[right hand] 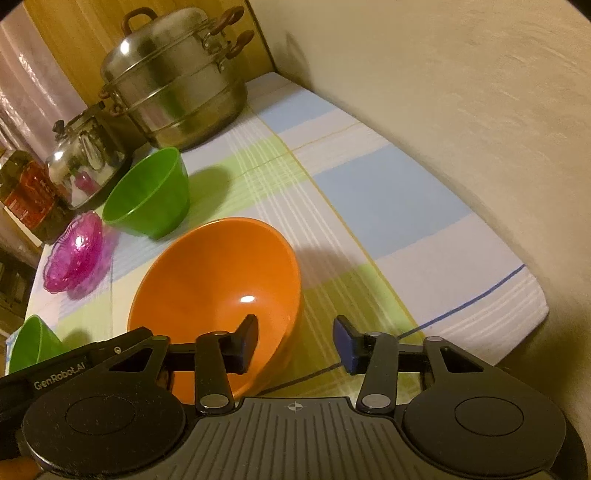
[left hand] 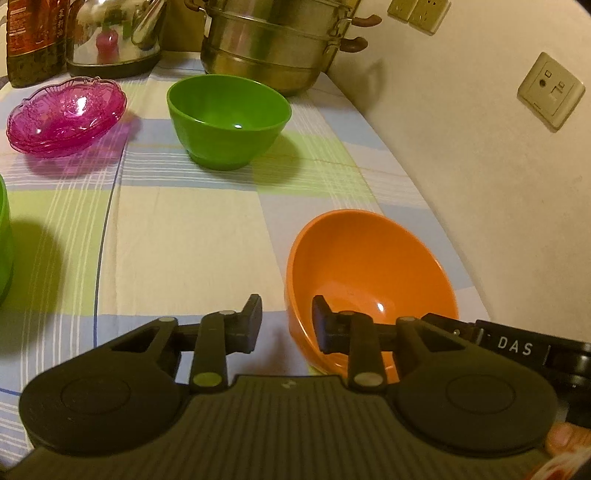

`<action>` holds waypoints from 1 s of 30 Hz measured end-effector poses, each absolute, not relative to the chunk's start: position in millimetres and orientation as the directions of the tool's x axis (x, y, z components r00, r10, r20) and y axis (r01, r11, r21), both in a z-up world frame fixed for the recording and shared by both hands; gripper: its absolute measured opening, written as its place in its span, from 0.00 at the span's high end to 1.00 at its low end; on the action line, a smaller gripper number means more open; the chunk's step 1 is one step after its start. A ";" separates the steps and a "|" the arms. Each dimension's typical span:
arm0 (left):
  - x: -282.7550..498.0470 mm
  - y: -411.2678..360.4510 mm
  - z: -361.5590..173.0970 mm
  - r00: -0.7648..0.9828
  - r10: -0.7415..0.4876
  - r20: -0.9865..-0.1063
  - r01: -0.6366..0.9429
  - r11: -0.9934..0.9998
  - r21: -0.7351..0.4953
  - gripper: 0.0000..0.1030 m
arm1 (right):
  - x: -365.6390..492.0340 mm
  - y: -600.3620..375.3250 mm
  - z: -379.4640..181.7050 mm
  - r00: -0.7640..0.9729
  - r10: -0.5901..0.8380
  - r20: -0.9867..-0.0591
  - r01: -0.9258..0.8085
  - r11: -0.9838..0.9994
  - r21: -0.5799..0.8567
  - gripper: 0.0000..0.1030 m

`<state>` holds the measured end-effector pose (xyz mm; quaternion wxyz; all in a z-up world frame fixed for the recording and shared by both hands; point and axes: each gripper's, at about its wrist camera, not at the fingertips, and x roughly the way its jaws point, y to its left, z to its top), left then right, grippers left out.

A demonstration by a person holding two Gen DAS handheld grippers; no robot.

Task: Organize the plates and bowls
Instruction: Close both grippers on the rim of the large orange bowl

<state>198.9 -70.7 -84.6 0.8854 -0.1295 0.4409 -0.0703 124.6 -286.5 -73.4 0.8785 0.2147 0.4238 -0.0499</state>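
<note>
An orange bowl [left hand: 373, 273] [right hand: 218, 280] sits on the checked tablecloth near the wall. My left gripper [left hand: 286, 325] is open and straddles its left rim, one finger inside, one outside. My right gripper [right hand: 295, 343] is open and straddles its right rim the same way. A green bowl [left hand: 227, 118] [right hand: 149, 195] stands farther back. A pink glass dish [left hand: 66, 114] [right hand: 75, 253] lies at the back left. A second green bowl [left hand: 4, 243] [right hand: 33, 343] shows at the left edge.
A stacked steel steamer pot [left hand: 273, 44] [right hand: 173, 88], a steel kettle [left hand: 110, 33] [right hand: 85, 162] and an oil bottle [left hand: 35, 40] [right hand: 27, 195] stand along the back. The wall [left hand: 480, 166] [right hand: 461, 129] bounds the table's right side.
</note>
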 end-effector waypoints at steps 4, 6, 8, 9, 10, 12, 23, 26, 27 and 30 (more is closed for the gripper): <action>201.4 -70.7 -85.7 0.597 -0.247 -0.763 0.021 0.956 -0.293 0.81 | 130.3 -283.4 -76.6 0.628 0.097 -0.772 0.267 0.905 0.331 0.72; 202.8 -72.1 -85.9 0.596 -0.249 -0.764 0.025 0.956 -0.292 0.83 | 132.0 -281.9 -77.8 0.625 0.100 -0.774 0.262 0.907 0.329 0.77; 203.7 -73.3 -86.1 0.594 -0.249 -0.765 0.030 0.957 -0.289 0.85 | 133.3 -280.5 -78.6 0.624 0.104 -0.774 0.257 0.909 0.329 0.79; 204.0 -73.6 -86.3 0.593 -0.252 -0.764 0.033 0.957 -0.289 0.86 | 133.3 -280.1 -78.9 0.624 0.100 -0.775 0.257 0.910 0.325 0.80; 204.3 -74.0 -86.2 0.593 -0.253 -0.765 0.037 0.957 -0.288 0.87 | 133.3 -280.0 -79.0 0.624 0.098 -0.775 0.257 0.911 0.322 0.82; 204.1 -75.3 -85.6 0.591 -0.252 -0.766 0.045 0.959 -0.280 0.88 | 133.7 -279.9 -79.1 0.623 0.091 -0.777 0.257 0.914 0.314 0.84; 201.7 -80.1 -82.3 0.581 -0.229 -0.781 0.061 0.969 -0.239 0.90 | 132.5 -277.1 -78.4 0.623 0.080 -0.778 0.254 0.920 0.298 0.86; 200.8 -78.8 -78.9 0.588 -0.228 -0.776 0.063 0.970 -0.237 0.90 | 132.4 -277.0 -77.0 0.625 0.081 -0.777 0.250 0.921 0.298 0.86; 200.6 -77.7 -77.6 0.591 -0.228 -0.774 0.063 0.969 -0.238 0.90 | 132.2 -276.7 -76.0 0.626 0.082 -0.775 0.248 0.922 0.297 0.86; 199.5 -75.0 -72.7 0.599 -0.227 -0.768 0.060 0.969 -0.240 0.90 | 132.4 -274.7 -71.5 0.633 0.083 -0.770 0.241 0.924 0.297 0.86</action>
